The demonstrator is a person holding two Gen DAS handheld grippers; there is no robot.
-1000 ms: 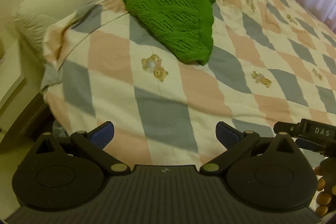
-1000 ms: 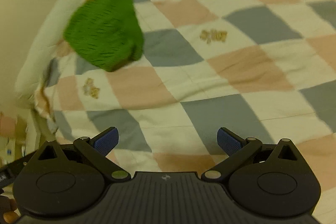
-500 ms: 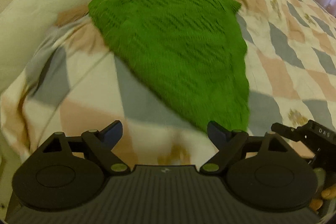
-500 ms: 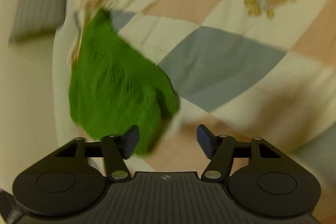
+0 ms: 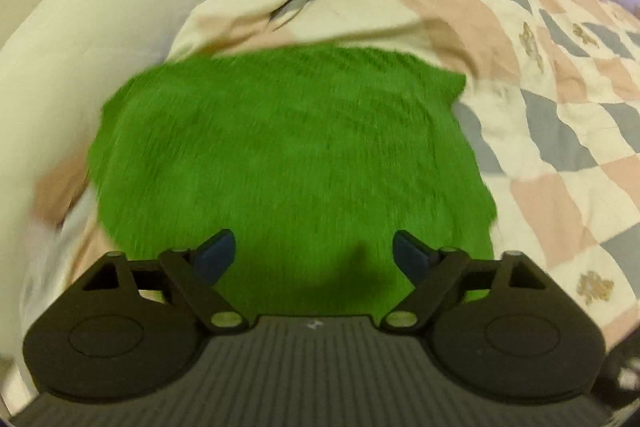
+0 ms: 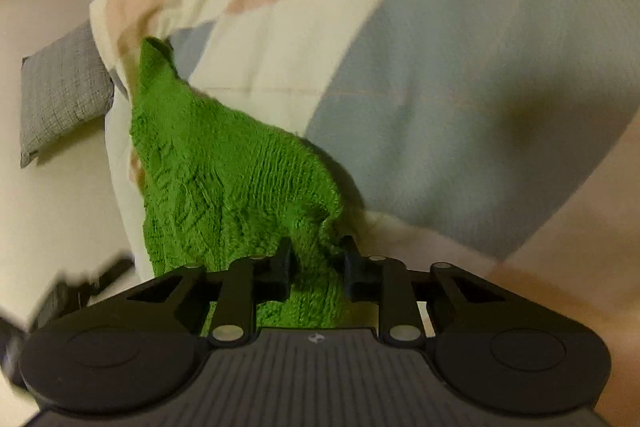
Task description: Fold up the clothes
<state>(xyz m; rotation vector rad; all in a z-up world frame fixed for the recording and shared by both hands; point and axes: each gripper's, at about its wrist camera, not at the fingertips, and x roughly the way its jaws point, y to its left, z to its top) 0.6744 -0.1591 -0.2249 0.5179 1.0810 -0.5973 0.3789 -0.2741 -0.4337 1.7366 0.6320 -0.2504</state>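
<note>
A green knitted garment (image 5: 280, 155) lies spread on a checked quilt (image 5: 560, 131) near the bed's corner. My left gripper (image 5: 313, 254) hovers open over the garment's near part, with nothing between its blue pads. In the right wrist view the same green garment (image 6: 224, 187) reaches from the bed's edge down to my right gripper (image 6: 316, 269). Its fingers have closed in on a bunched corner of the knit. The cloth fills the narrow gap between them.
A cream pillow or duvet (image 5: 80, 39) borders the quilt on the left. A grey cushion (image 6: 64, 91) lies on the pale floor beside the bed. The quilt (image 6: 460, 87) with pink, grey and cream squares stretches off to the right.
Both grippers have moved in towards the green garment. The right gripper has gone from wide open to closed on the garment's corner. The left stays open, now over the knit.
</note>
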